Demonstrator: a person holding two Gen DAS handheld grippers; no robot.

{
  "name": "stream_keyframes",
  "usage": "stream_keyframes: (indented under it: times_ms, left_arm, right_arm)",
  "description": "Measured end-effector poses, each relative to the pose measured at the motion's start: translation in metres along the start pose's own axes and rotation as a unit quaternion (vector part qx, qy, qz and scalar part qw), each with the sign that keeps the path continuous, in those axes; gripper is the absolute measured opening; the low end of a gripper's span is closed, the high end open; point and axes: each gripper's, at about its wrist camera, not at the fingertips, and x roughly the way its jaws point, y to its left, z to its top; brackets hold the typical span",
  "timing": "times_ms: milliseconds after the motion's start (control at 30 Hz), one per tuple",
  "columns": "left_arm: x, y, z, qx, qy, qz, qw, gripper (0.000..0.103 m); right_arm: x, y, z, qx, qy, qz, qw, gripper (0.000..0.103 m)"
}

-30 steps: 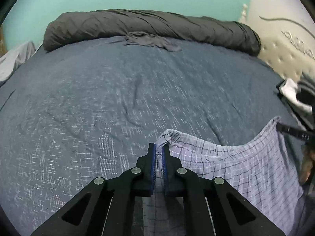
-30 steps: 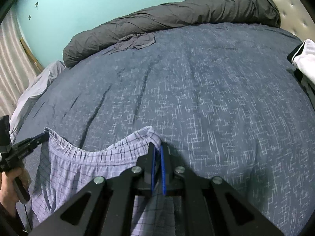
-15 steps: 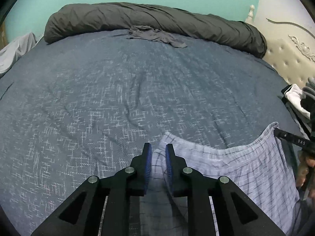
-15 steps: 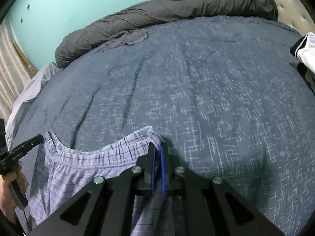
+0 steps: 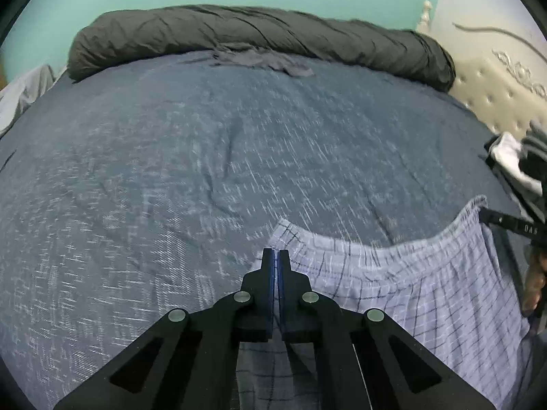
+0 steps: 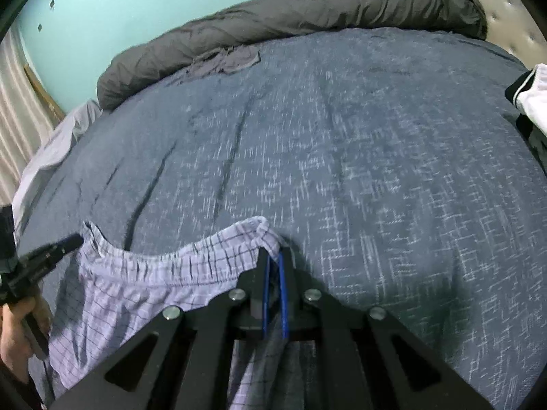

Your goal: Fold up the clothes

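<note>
Light purple checked shorts (image 5: 393, 280) hang by their waistband over the blue-grey bed (image 5: 171, 157), sagging between my two grippers. My left gripper (image 5: 275, 253) is closing its jaws on the waistband's left corner. The pads look pressed together and cloth runs on beneath the fingers. In the right wrist view the same shorts (image 6: 143, 294) stretch leftward to the left gripper (image 6: 65, 244), held by a hand (image 6: 20, 324). My right gripper (image 6: 273, 256) is shut on the waistband's right corner, with fabric bunched between its blue pads. It also shows as the right gripper (image 5: 502, 223) at the far right.
A rolled dark grey duvet (image 5: 259, 34) lies along the far side of the bed, with a small grey garment (image 5: 263, 59) in front of it. White and black clothing (image 6: 533, 102) sits at the right edge by the padded headboard (image 5: 495, 78). A curtain (image 6: 13, 112) hangs at the left.
Half a second ago the left jaws stood apart around the waistband corner; they have now come together on it. The right gripper has kept its grip.
</note>
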Motion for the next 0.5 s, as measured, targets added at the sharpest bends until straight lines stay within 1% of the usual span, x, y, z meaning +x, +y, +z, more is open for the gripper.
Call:
stream_keyframes:
  times_ms: [133,233,333,500]
  left_arm:
    - [-0.013,0.008,0.006,-0.021,-0.025,0.002,0.9995,0.001]
    - [-0.015,0.011,0.008,-0.035,-0.035,0.001,0.9988,0.001]
    - [-0.008,0.011,0.011,-0.037,-0.033,0.002,0.9988,0.001]
    - [0.005,0.01,0.007,-0.026,-0.019,0.005,0.9995,0.003]
  right_arm:
    - [-0.008,-0.004,0.006,0.008,-0.017,0.01,1.0,0.005]
    - [-0.012,-0.003,0.007,0.013,-0.033,0.016,0.999,0.005]
    - [-0.011,-0.003,0.008,0.015,-0.038,0.018,0.999,0.005]
    - [0.001,-0.008,0.008,0.027,-0.024,0.013,0.999,0.005]
